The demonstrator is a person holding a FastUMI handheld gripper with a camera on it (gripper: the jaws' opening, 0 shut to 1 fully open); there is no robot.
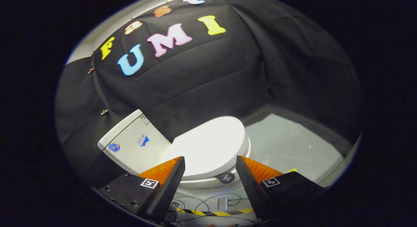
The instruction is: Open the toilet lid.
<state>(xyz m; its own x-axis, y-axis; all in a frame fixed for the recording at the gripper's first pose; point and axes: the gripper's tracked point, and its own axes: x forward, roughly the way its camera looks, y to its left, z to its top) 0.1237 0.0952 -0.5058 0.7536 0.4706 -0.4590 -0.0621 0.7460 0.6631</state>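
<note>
A white toilet stands ahead of me with its lid (208,145) lying flat and closed over the bowl. Its white cistern (135,143) rises behind the lid, to the left. My gripper (210,173) is open, hovering above and in front of the lid's near rim, with nothing between the fingers. The left finger (171,179) and the right finger (249,179) frame the lid's front edge. A small dark round sticker (227,177) sits on the bowl's front, just below the lid edge.
Pale grey floor (293,148) spreads to the right of the toilet. Cables and a small grey box (222,203) lie on the floor under the gripper, beside a yellow-and-black tape strip (221,213). Black cloth wall (202,83) hangs close behind the cistern.
</note>
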